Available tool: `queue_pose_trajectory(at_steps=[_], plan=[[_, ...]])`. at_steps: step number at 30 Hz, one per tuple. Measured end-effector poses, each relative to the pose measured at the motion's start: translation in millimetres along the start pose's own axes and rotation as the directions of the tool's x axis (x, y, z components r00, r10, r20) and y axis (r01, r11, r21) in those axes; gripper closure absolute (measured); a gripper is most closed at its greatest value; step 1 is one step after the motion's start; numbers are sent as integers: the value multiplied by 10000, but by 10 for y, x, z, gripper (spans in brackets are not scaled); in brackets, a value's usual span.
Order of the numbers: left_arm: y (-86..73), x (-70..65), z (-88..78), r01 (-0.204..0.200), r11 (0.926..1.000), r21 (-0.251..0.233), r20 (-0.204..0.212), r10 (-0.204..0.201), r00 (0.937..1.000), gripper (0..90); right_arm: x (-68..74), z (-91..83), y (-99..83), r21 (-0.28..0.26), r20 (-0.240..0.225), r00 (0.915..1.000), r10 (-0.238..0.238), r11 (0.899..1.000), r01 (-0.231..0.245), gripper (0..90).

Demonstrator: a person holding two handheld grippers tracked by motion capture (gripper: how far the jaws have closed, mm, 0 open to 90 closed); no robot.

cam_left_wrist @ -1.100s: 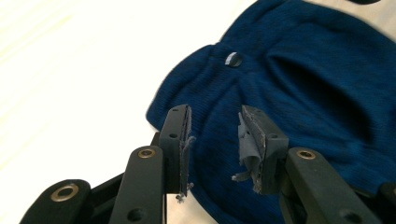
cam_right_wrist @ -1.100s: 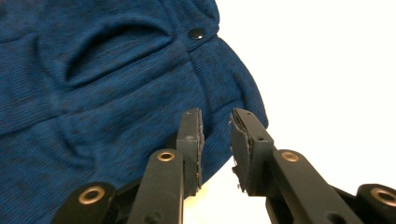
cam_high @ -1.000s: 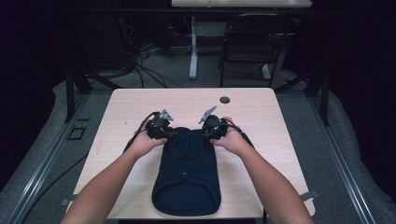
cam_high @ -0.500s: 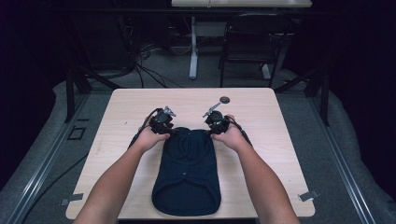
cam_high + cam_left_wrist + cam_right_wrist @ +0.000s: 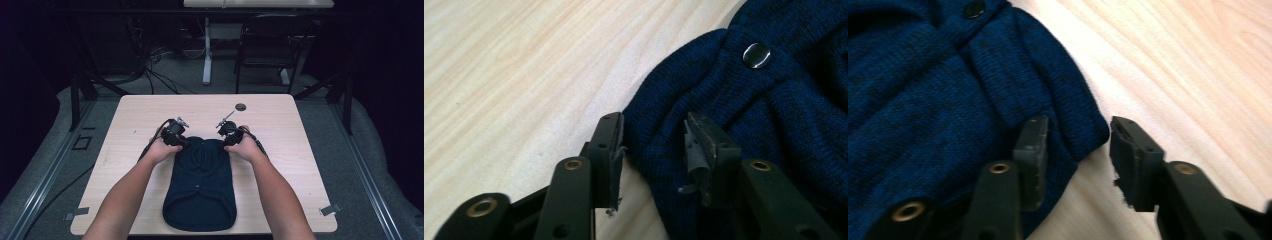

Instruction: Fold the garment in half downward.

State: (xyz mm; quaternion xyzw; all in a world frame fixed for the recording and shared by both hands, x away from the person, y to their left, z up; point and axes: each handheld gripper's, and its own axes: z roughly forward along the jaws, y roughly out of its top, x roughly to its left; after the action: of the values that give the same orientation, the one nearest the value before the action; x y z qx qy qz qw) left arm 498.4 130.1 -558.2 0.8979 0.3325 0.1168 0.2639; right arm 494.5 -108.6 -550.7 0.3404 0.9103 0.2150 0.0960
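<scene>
A dark blue knitted garment [image 5: 201, 185] lies flat on the light wooden table [image 5: 280, 125], its far end between my two hands. My left gripper [image 5: 184, 142] rests at the garment's far left corner. In the left gripper view that gripper [image 5: 651, 152] is open, its jaws straddling the knit edge [image 5: 664, 150] near a silver snap [image 5: 756, 54]. My right gripper [image 5: 225, 142] sits at the far right corner. In the right gripper view it [image 5: 1075, 150] is open around the garment's corner [image 5: 1083, 135], below a dark button [image 5: 974, 8].
A small dark round disc [image 5: 240, 106] lies on the table beyond the right gripper. Cables trail from both grippers. Table legs, a chair [image 5: 265, 45] and floor cables stand behind the table in the dark room.
Both grippers have moved slightly toward me and down onto the garment's far corners. The garment itself has not visibly shifted.
</scene>
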Motion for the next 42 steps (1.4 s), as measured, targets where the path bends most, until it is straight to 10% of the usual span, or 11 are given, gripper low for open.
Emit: queue_pose_trajectory(at_steps=[13, 21, 26, 42], plan=[[0, -32, -42, -780, 9969, 36, 0, 780, 9970, 761, 104, -22, 22, 71, 323, 9944, -1005, 9949, 1003, 775], [-2, -79, -95, -1549, 9879, 84, -237, 1550, 9876, 782, 162, -68, 0, -18, 697, 9754, -2090, 9778, 2097, 790], [-14, -131, -147, -2129, 9770, 134, -471, 2133, 9758, 785, 248, -110, -19, 77, 1142, 9488, -2946, 9552, 2957, 792], [-18, -167, -451, -2563, 9653, -497, -911, 2511, 9637, 787, 306, -359, -22, -773, 1497, 9262, -3460, 9298, 3598, 795]])
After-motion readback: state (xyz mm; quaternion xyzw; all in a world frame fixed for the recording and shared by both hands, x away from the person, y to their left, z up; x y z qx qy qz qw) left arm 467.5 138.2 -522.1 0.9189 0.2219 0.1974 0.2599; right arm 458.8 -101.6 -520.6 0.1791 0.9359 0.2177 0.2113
